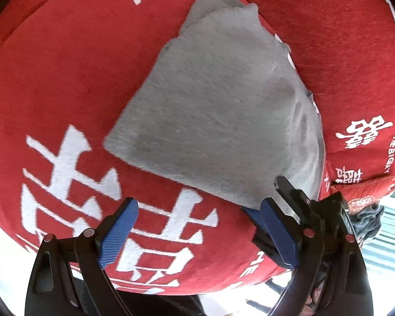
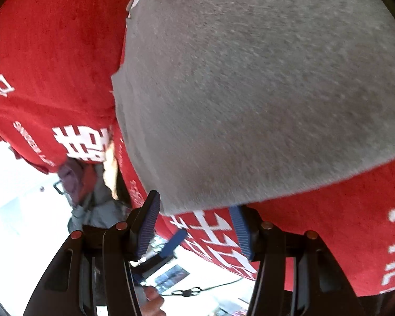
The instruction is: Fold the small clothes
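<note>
A grey fleecy garment point(image 1: 218, 105), folded into a flat wedge, lies on a red blanket point(image 1: 65, 79) printed with white characters. My left gripper point(image 1: 197, 229) is open over the blanket just short of the garment's near edge, with nothing between its blue pads. In the left wrist view my right gripper point(image 1: 266, 197) reaches in at the garment's near right corner. The right wrist view is mostly filled by the garment point(image 2: 263, 92). There my right gripper point(image 2: 194, 226) is open, its pads either side of the garment's near edge without pressing it.
Beyond the blanket's edge lie more clothes: a dark grey bundle point(image 1: 368, 221), and grey and purple pieces point(image 2: 92, 205). A bright pale floor point(image 2: 13, 197) lies below. A person's fingers point(image 2: 151, 302) show under my right gripper.
</note>
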`<state>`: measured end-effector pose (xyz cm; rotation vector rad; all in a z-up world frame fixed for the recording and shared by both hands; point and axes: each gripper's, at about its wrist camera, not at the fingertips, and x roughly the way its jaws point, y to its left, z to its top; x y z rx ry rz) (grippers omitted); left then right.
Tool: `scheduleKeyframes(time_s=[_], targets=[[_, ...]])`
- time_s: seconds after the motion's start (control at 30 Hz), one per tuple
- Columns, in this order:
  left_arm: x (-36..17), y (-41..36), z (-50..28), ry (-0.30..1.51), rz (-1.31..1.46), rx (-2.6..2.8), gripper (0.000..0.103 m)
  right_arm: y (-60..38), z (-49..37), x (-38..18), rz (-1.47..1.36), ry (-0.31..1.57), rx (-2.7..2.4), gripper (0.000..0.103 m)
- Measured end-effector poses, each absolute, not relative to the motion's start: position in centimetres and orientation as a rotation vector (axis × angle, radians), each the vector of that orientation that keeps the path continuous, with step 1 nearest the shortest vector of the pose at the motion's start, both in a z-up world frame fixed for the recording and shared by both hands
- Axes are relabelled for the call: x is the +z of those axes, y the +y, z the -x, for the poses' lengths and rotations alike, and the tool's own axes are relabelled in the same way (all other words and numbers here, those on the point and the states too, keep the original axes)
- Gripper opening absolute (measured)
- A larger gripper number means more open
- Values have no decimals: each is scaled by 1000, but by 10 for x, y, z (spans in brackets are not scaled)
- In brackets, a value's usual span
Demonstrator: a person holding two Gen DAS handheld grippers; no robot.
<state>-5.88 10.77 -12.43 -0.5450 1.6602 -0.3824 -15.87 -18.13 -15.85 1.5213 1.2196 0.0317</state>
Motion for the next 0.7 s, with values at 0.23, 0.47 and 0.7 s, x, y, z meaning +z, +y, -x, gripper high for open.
scheduleKeyframes(time_s=[0.23,0.47,0.7], targets=[[-130,98,56,1636,697,-383,95,-187,151,-162,-1643,1141,58,10],[-130,86,25,1508,764,-296,94,-187,143,-127,-1524,1134,186,10],[-118,83,4,1431,427,-204,9,-183,146,-119,-1375,1291,244,11]])
